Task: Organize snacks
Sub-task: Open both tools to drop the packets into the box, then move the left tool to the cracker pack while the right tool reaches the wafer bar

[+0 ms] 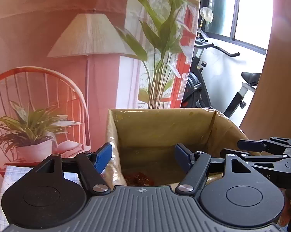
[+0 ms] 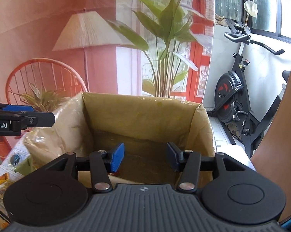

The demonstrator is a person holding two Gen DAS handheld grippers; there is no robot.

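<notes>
Taking the lined cardboard box [image 1: 164, 127] as the landmark and reading from its left: a patterned tablecloth [image 1: 12, 176] lies at its left side, carrying loose packets [image 2: 2, 179] that look like snacks not yet sorted. The left gripper [image 1: 143, 157] hovers over the box's near left edge, jaws apart and empty. Inside, on the floor, sits one reddish-brown wrapped snack [image 1: 139, 178], so the sorting seems begun, not finished. Further right, the right gripper [image 2: 145, 156] hangs over the box's near right part, jaws likewise parted with nothing between them. Only the left wrist view shows that snack; only the right shows the packets clearly.
</notes>
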